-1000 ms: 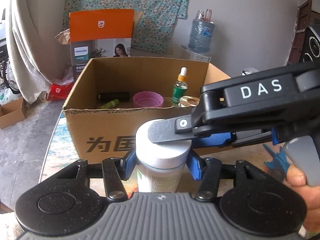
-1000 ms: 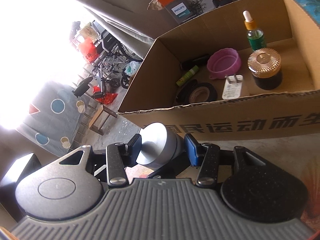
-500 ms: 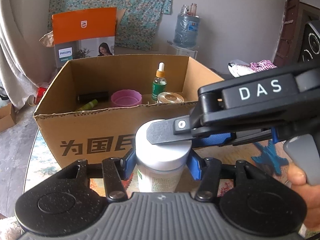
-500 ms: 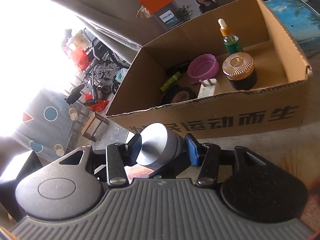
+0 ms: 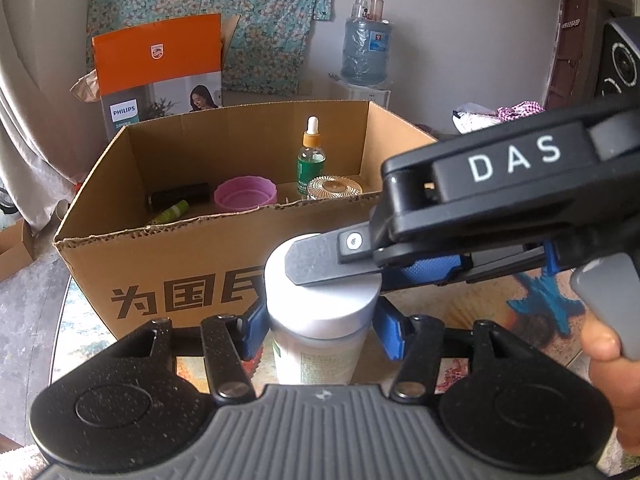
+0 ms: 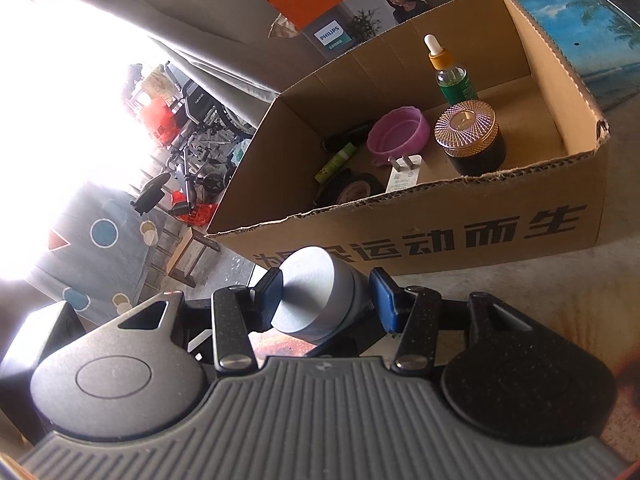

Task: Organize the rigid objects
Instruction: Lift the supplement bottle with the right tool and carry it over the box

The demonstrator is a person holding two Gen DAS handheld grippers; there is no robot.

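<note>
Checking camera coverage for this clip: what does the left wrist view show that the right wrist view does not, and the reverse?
Only the left wrist view shows the blue water jug and the right hand-held gripper lying across the white-lidded plastic jar.

Only the right wrist view shows the white wall charger and the black tape roll.

Both show the brown cardboard box, the pink ribbed cup, the green dropper bottle and the gold-lidded dark jar.

Blown-out daylight glare, fisheye-warped edges
</note>
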